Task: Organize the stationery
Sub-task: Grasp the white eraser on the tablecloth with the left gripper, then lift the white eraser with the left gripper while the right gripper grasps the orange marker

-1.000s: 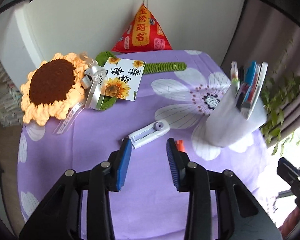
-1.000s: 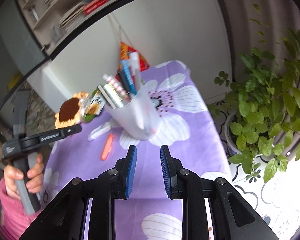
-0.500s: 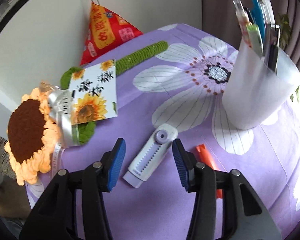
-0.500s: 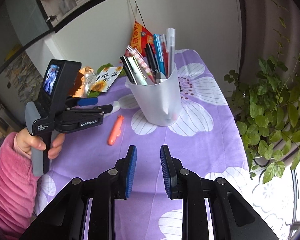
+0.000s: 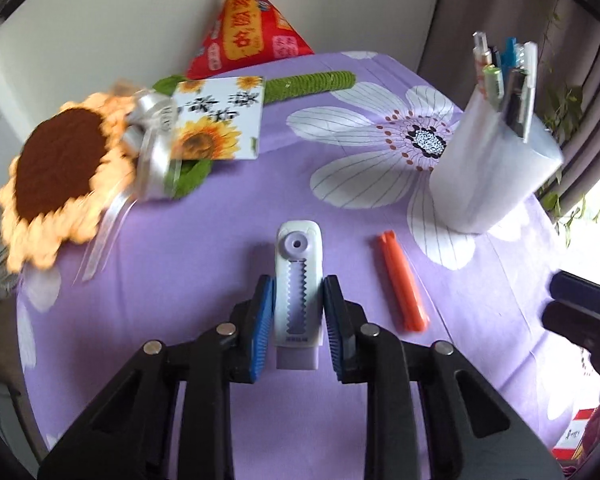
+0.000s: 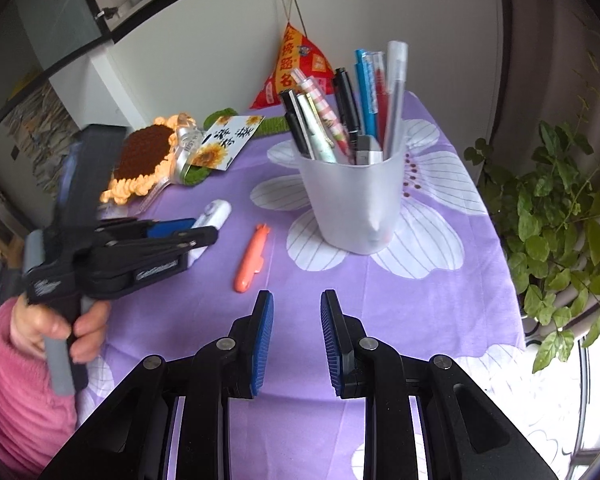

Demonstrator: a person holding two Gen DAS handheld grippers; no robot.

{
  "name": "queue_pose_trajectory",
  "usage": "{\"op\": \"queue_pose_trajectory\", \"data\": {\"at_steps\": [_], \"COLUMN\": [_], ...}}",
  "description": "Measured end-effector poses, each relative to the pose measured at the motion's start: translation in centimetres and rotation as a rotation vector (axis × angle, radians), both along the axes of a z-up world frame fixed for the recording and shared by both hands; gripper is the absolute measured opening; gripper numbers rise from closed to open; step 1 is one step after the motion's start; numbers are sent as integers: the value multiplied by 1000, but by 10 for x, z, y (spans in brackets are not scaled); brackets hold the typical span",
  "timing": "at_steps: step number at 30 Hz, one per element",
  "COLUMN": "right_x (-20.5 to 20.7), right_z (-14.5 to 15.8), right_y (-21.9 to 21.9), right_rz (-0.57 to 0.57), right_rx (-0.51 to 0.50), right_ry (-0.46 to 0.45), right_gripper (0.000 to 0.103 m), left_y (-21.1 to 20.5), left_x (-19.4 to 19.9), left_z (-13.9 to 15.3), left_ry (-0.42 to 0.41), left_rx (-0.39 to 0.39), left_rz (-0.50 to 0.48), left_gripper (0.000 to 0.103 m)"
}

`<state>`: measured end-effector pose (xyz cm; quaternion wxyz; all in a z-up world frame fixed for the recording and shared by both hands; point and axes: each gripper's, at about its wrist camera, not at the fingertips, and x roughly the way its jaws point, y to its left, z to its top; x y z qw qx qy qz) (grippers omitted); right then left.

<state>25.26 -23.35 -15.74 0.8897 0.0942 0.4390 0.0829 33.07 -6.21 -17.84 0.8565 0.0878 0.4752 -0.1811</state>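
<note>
Purple flower-print tablecloth [image 5: 203, 248] covering tabletop; frosted plastic cup [image 6: 354, 200] holding upright pens [image 6: 364, 96]. Left gripper [image 5: 298, 312] straddling white-lilac toothed eraser [image 5: 298, 276], fingers unclenched; right gripper [image 6: 295, 332] hanging spread, grasping nothing.

Beyond the left gripper [image 5: 298, 322], the crocheted sunflower [image 5: 59, 168] was motion-blurred; from the right wrist, its tongs hid most of the white eraser [image 6: 213, 216].

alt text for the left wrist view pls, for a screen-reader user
The left gripper straddles a white-and-lilac slide eraser lying on the purple floral tablecloth, blue pads close on either side. An orange pen lies to its right, with a frosted pen cup beyond and a crochet sunflower far left.
</note>
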Motion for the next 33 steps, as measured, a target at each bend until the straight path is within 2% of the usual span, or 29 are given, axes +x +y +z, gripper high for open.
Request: {"op": "queue_pose_trajectory", "data": {"at_steps": [3, 7, 12, 14, 15, 16, 21, 26, 27, 29, 30, 33], "right_x": [10, 32, 62, 70, 75, 79, 96, 110, 111, 111, 110, 98], "right_z": [-5, -11, -19, -21, -22, -24, -29, -37, -38, -38, -38, -28], "right_y": [9, 22, 36, 41, 45, 49, 62, 70, 71, 74, 75, 73], "right_rz": [14, 12, -2, -11, -15, -21, -32, -9, -17, -13, -4, 16], "right_rx": [-9, -28, -28, -47, -62, -78, -142, -142, -148, -184, -196, -157], "right_ry": [27, 79, 140, 148, 158, 169, 186, 221, 210, 198, 195, 171], "right_gripper": [24, 25, 25, 35, 46, 48, 48, 48, 47, 21, 13, 13], "left_y": [17, 39, 49, 53, 54, 55, 62, 64, 64, 63, 63, 63], "left_x": [-31, -64, -89, -95, -97, -98, -102, -106, -105, -105, -105, -104], "left_z": [5, 0, -9, -10, -11, -12, -16, -17, -17, -16, -16, -17], "left_ry": [-13, 25, 15, 27, 32, 31, 43, 52, 51, 50, 48, 51], "left_rx": [-18, -88, -65, -84, -93, -96, -101, -113, -113, -114, -115, -119], "left_rz": [66, 137, 179, 182, 186, 189, 201, 201, 200, 198, 196, 193], "left_gripper": [23, 23, 23, 23, 23, 23, 23, 23, 23, 24, 24, 24]}}
